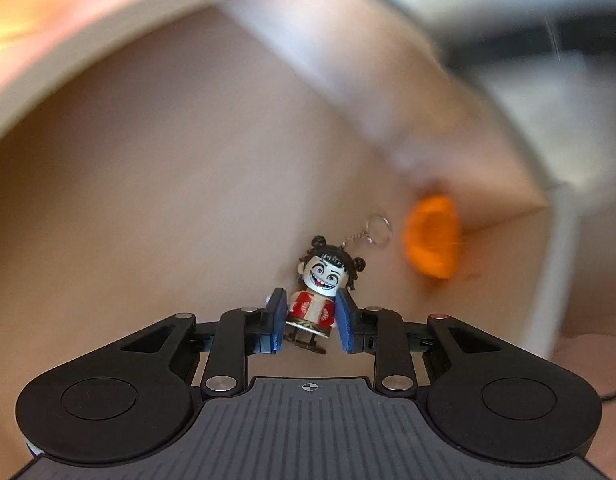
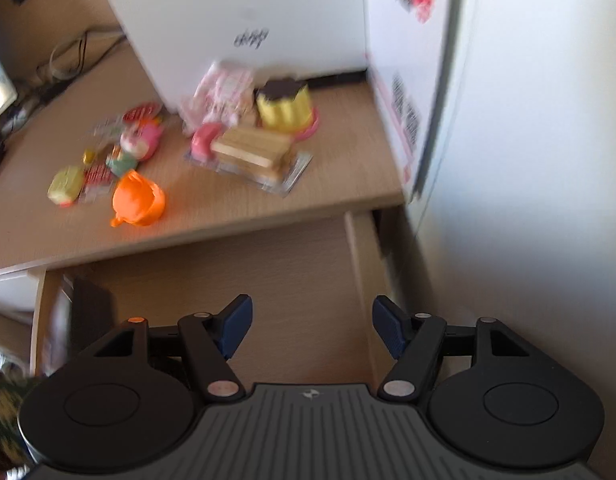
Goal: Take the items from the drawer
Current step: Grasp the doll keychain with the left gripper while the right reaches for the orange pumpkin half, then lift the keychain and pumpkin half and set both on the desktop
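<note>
A small doll keychain point(image 1: 318, 292) with black hair buns, a grinning white face and a red robe sits between the blue pads of my left gripper point(image 1: 311, 322), which is shut on its body. Its metal ring point(image 1: 378, 229) trails up to the right. Behind it lies the tan floor of the open drawer point(image 1: 168, 200), with a blurred orange piece point(image 1: 430, 236) at the right. My right gripper point(image 2: 312, 326) hangs open with nothing between its fingers, above the drawer point(image 2: 292, 280) just below the desk edge.
On the desk top point(image 2: 348, 168) lie an orange toy cup point(image 2: 138, 200), a yellow pudding toy point(image 2: 284, 106), wafer blocks point(image 2: 252, 150) on clear wrap and several small colourful toys. A white box point(image 2: 244, 20) stands behind, a white wall point(image 2: 528, 160) at right.
</note>
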